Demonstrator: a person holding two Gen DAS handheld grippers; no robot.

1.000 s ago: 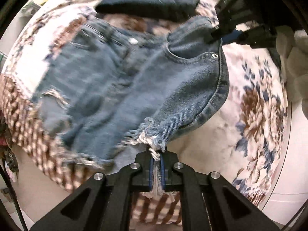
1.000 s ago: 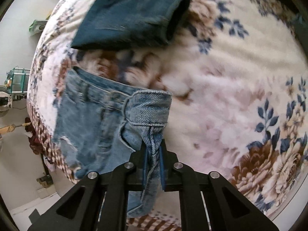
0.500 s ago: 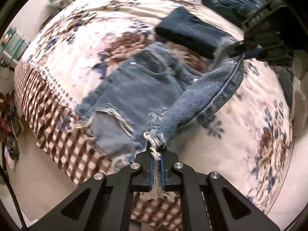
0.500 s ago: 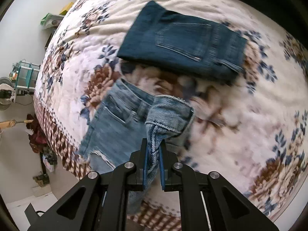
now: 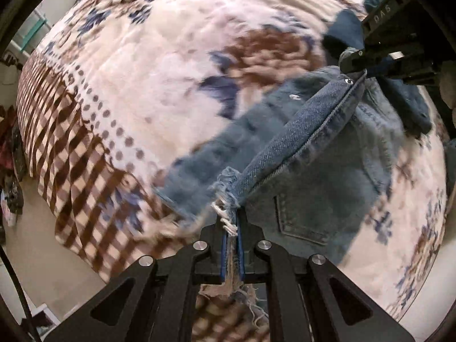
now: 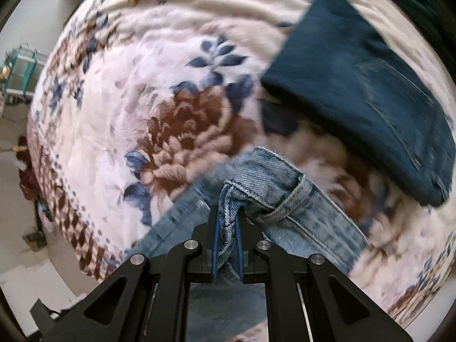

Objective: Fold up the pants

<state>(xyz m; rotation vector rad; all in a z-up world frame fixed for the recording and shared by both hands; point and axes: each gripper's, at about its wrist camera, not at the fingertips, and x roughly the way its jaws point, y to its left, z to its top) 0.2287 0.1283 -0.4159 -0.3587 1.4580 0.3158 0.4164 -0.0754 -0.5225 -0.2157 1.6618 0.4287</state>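
Light blue denim shorts (image 5: 319,171) with frayed hems lie on a floral blanket (image 5: 159,65). My left gripper (image 5: 232,228) is shut on the frayed hem corner and holds it up. My right gripper (image 6: 228,228) is shut on the waistband corner of the shorts (image 6: 273,188); it also shows in the left wrist view (image 5: 356,57) at the upper right. The held edge runs taut between the two grippers, folded over the part of the shorts lying on the blanket. A back pocket (image 5: 302,216) faces up.
A folded pair of dark blue jeans (image 6: 364,85) lies just beyond the shorts, also seen in the left wrist view (image 5: 347,28). The blanket's checked border (image 5: 71,156) hangs over the bed edge at the left, with floor below.
Both grippers have carried the held edge of the shorts across to the right over the rest of the garment. The views have swung left, and the shorts now lie doubled.
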